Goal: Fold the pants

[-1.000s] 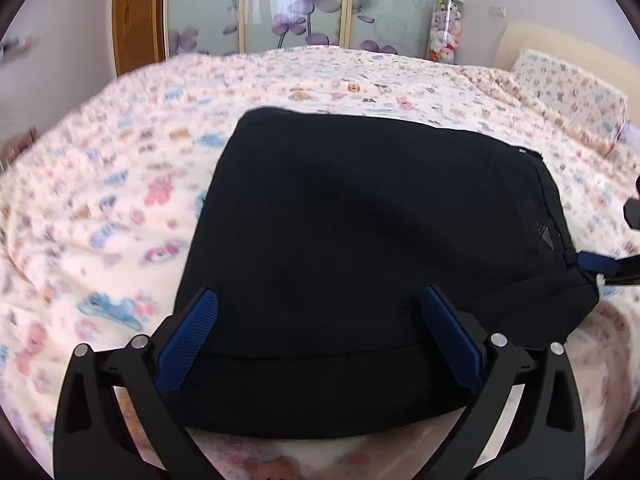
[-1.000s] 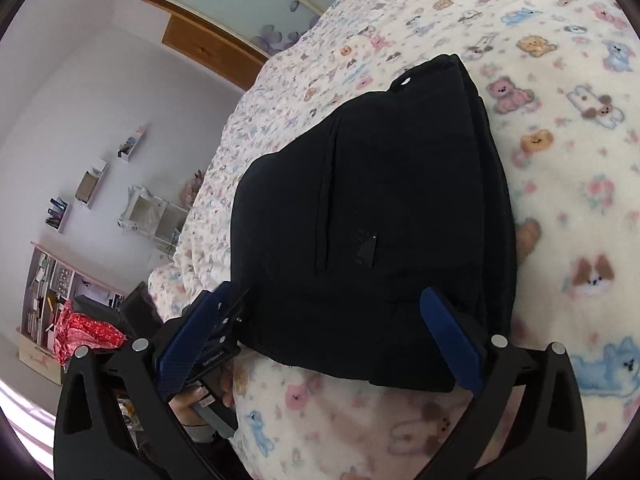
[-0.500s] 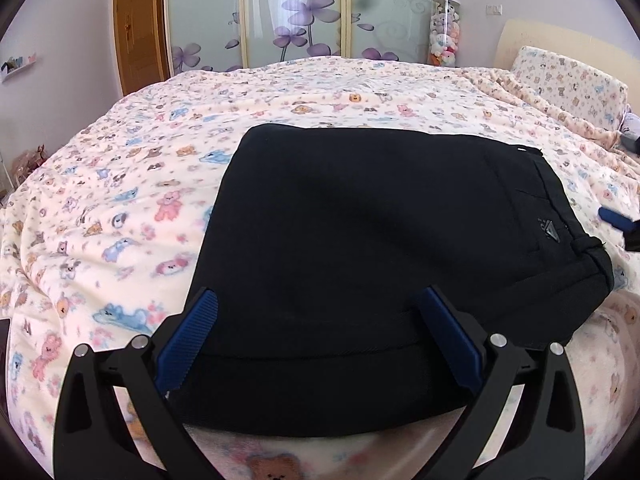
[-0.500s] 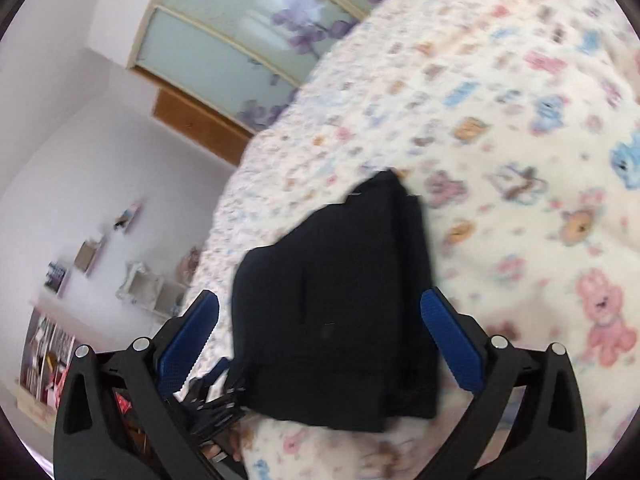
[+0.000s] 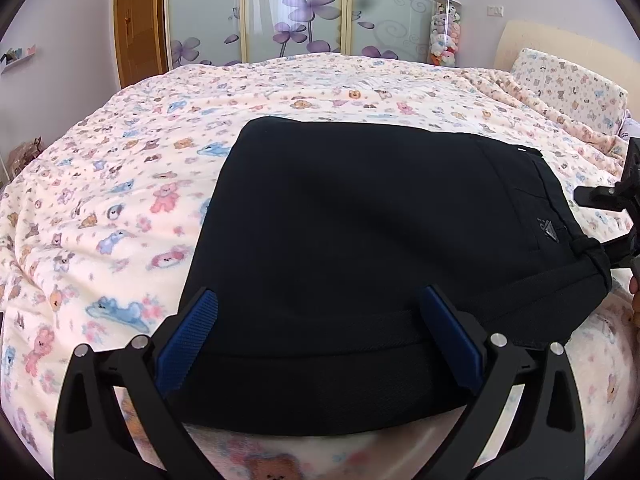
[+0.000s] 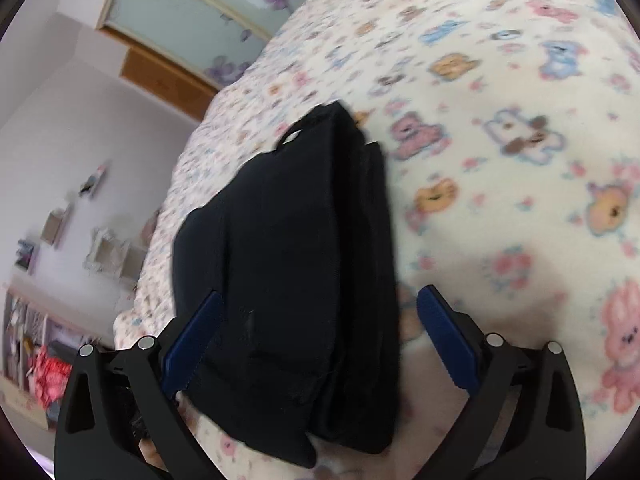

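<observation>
Lying on the bed [image 5: 120, 184], the black pants [image 5: 360, 240] are already folded into a thick, compact stack near the front edge, so the folding looks done or nearly so. The left claw [image 5: 316, 336] hangs spread wide over the near folded edge, gripping nothing, probably placed to check or square that edge. The right claw [image 6: 320, 340] is likewise released, its blue pads [image 6: 446, 338] straddling the waistband end without touching cloth that I can make out. In the left view the stack's long axis runs left to right, waistband and small logo toward the right. The right view looks along that axis, showing the stacked layers on the side.
</observation>
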